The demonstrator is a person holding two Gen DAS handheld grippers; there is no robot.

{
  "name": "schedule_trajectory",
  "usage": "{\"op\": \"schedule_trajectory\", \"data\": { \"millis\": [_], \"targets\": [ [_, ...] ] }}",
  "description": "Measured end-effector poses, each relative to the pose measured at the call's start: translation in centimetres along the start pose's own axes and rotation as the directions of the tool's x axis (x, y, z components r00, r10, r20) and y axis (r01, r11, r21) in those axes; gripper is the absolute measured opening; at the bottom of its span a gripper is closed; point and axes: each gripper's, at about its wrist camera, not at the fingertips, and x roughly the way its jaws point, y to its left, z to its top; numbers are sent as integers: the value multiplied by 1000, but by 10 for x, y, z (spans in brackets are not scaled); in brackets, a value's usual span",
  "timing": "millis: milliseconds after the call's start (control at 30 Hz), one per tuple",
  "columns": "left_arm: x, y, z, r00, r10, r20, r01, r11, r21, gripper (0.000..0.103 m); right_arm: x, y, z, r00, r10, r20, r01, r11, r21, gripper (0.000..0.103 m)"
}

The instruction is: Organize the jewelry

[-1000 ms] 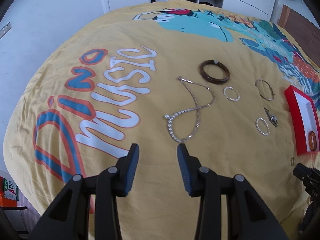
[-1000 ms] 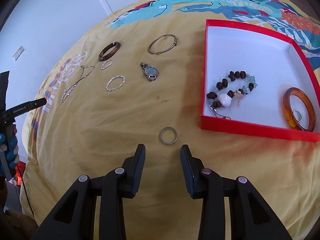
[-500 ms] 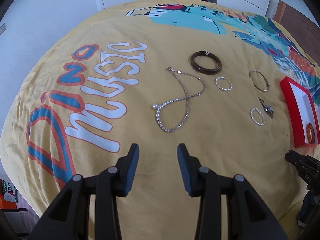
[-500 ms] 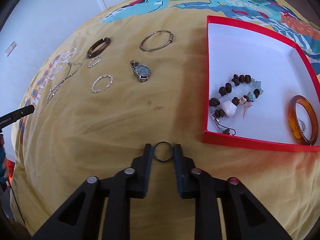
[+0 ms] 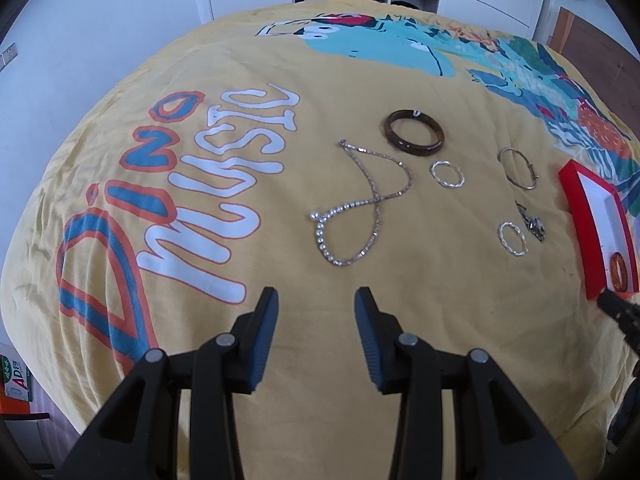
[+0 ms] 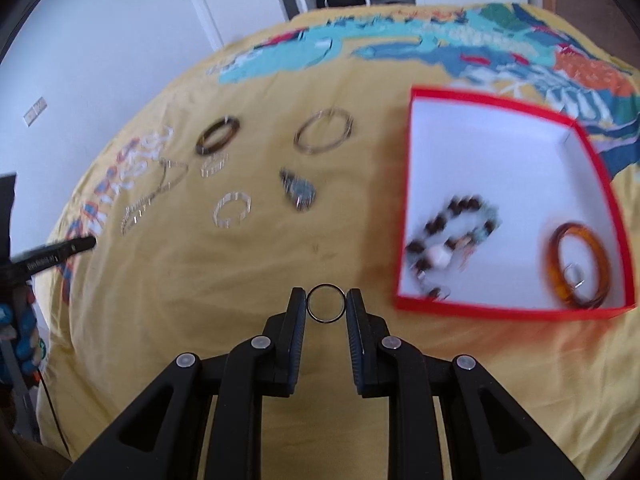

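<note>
Ring (image 6: 326,309) sits pinched between my right gripper (image 6: 326,316) fingertips, lifted clear of the yellow bedspread (image 6: 200,300) and held upright so I look straight through its hoop. To its right lies the red box (image 6: 496,312), near the gripper but not touching it; inside I can see a beaded bracelet (image 6: 452,236) and an amber bangle (image 6: 578,268) with something small and silvery lying within it. The right view is blurred, so finer detail escapes me.

My left gripper (image 5: 316,320) hangs above the bedspread with its jaws spread wide and nothing between them. Just ahead of it lies a necklace (image 5: 360,208), looped over itself. Beyond that is a dark bangle (image 5: 414,133), with a small twisted hoop (image 5: 447,174) just beside it. Further right I see a thin bracelet (image 5: 518,168), a second twisted hoop (image 5: 512,239) and a watch (image 5: 532,222) close together, all well apart from the necklace. The box edge shows at the far right of this view, and the tip of the right gripper pokes in below it.
</note>
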Motion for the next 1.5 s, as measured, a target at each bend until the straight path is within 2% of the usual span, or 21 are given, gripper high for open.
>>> {"op": "schedule_trajectory", "data": {
  "millis": [133,233,433,600,867,967,1033,1500],
  "targets": [
    [-3,3,-1,1000,-3,7,3,1000,-9,38,-20,-15,15,997,-50,56,49,999,16,20],
    [-4,4,-1,1000,-6,10,6,1000,-13,38,-21,-37,23,993,-103,57,100,993,57,20],
    [-5,5,-2,1000,-4,12,4,1000,-14,38,-1,-81,28,979,-204,-21,205,971,126,20],
    [-7,6,-2,1000,-2,15,2,1000,-20,38,19,-95,31,972,-214,-94,226,965,135,20],
    [-13,10,-3,1000,-1,21,2,1000,-31,38,23,-97,29,967,-225,-120,240,962,131,21],
    [-17,11,-4,1000,-4,28,5,999,-36,38,17,-96,28,967,-228,-114,242,961,133,28],
    [-22,12,-4,999,-6,36,8,999,-38,38,11,-95,28,968,-228,-106,241,961,137,32],
    [-74,21,-9,991,-46,125,52,997,-49,38,-61,-54,32,975,-221,8,218,967,128,37]
  ]
}}
